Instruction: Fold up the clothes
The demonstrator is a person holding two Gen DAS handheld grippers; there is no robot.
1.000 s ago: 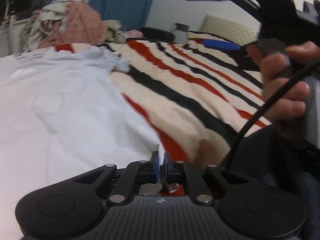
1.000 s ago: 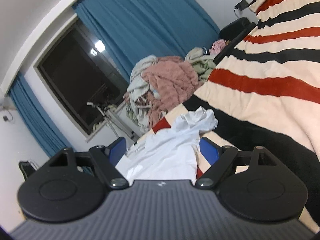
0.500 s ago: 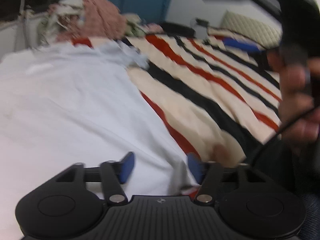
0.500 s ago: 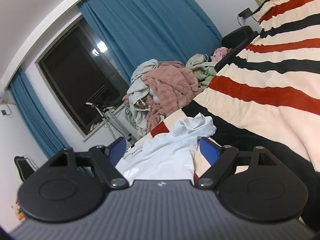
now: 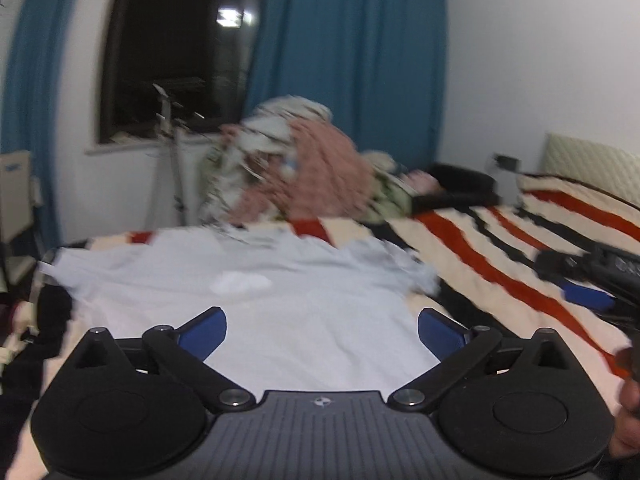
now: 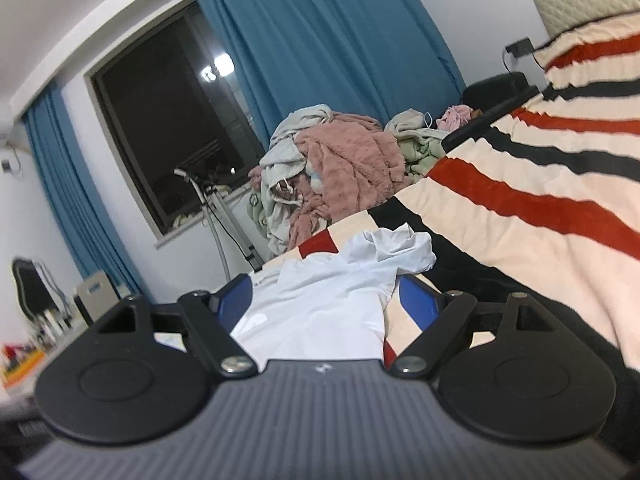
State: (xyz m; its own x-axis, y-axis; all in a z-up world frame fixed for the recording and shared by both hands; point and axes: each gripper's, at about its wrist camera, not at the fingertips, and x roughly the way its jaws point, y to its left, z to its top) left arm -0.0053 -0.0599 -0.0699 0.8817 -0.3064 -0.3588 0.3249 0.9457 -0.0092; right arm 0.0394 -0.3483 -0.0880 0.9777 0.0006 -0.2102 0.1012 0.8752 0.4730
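Your left gripper (image 5: pixel 322 330) and right gripper (image 6: pixel 326 300) both gape wide, empty, the white shirt (image 5: pixel 280 308) spread flat between and beyond their fingers.

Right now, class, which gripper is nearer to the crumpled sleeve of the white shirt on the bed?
Right. In the left wrist view the right gripper lies on the striped blanket beside the crumpled sleeve; the left gripper hangs open over the shirt's body, farther back.
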